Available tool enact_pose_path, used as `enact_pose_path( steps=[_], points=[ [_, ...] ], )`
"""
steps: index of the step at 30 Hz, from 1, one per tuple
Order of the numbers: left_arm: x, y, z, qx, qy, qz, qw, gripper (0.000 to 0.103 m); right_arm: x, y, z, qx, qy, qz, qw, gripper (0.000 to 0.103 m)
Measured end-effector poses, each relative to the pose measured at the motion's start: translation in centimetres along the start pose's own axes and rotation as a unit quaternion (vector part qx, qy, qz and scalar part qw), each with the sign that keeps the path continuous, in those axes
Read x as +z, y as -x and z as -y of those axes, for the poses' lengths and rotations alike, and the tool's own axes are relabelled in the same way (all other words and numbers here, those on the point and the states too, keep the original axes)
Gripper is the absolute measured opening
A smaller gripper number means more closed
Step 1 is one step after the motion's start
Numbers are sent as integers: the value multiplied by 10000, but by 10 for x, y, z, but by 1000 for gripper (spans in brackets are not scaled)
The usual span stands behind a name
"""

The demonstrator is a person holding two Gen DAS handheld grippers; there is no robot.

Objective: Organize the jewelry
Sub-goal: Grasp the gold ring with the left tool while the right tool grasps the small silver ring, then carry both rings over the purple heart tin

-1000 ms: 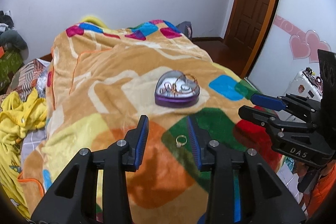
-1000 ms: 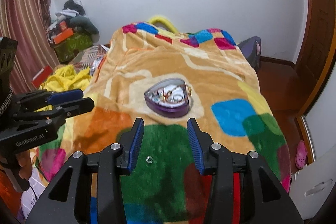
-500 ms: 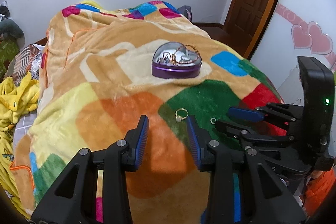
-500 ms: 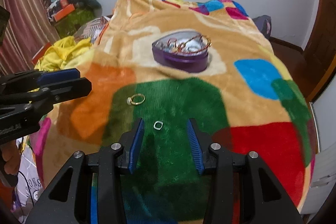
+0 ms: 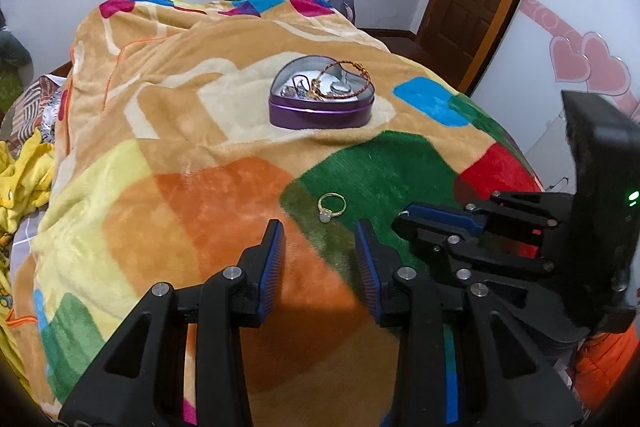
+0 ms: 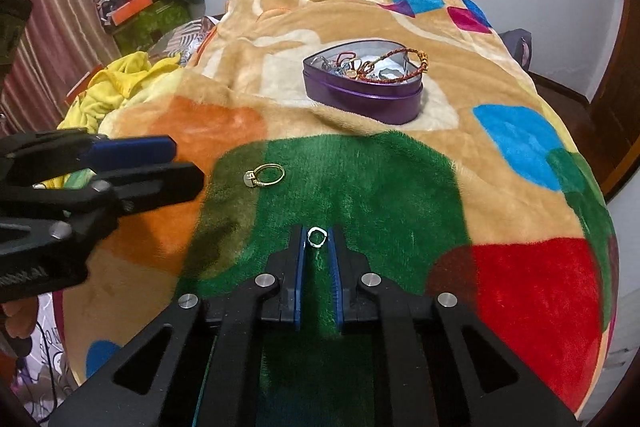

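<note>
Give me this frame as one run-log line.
right gripper: fingers closed on silver ring | left gripper: open, short of gold ring | heart tin: open

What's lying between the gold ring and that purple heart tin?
Nothing: between the gold ring and the purple heart tin there is only bare blanket, shown in both wrist views.

Open blanket [image 6: 360,179] around gold ring [image 6: 267,175]

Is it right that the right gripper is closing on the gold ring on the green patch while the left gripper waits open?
Not quite. In the right wrist view the right gripper is closing on the small silver ring, not the gold ring, which lies free on the green patch. The left gripper does wait open.
</note>
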State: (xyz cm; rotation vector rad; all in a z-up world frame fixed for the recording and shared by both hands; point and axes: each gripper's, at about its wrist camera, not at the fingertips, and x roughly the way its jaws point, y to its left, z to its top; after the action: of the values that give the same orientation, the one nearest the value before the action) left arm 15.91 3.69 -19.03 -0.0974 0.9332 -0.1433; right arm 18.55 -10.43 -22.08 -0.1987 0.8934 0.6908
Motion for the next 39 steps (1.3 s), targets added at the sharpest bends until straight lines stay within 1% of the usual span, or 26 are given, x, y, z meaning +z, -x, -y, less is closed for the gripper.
enact_pose_path(
  steps=[9, 11, 15, 18, 20, 21, 32, 39],
  points=[
    [6, -27, 5, -107, -6, -215, 9997, 33, 4, 10, 11, 18, -181, 162, 9997, 10],
    [7, -33, 6, -77, -25, -269, 9996, 31, 5, 10, 13, 12, -212, 173, 9996, 10],
    [8, -44, 9, 24, -73, -346, 9994, 30, 6, 10, 16, 12, -256, 186, 9995, 10],
    [9, -49, 11, 155, -142, -329, 9992, 25, 6, 10, 19, 15, -298, 203, 9993, 10],
    [9, -51, 12, 215, -156, -315, 9991, 19, 6, 11, 20, 13, -313, 217, 9993, 10],
    [8, -51, 12, 230, -155, -307, 9991, 18, 6, 11, 20, 15, -318, 225, 9992, 10],
    [9, -40, 12, 236, -136, -186, 9995, 18, 9, 21, 21, -4, -334, 344, 9989, 10],
    [14, -18, 8, 222, -76, 60, 9997, 18, 17, 34, 23, -69, -341, 540, 9979, 10]
  ],
)
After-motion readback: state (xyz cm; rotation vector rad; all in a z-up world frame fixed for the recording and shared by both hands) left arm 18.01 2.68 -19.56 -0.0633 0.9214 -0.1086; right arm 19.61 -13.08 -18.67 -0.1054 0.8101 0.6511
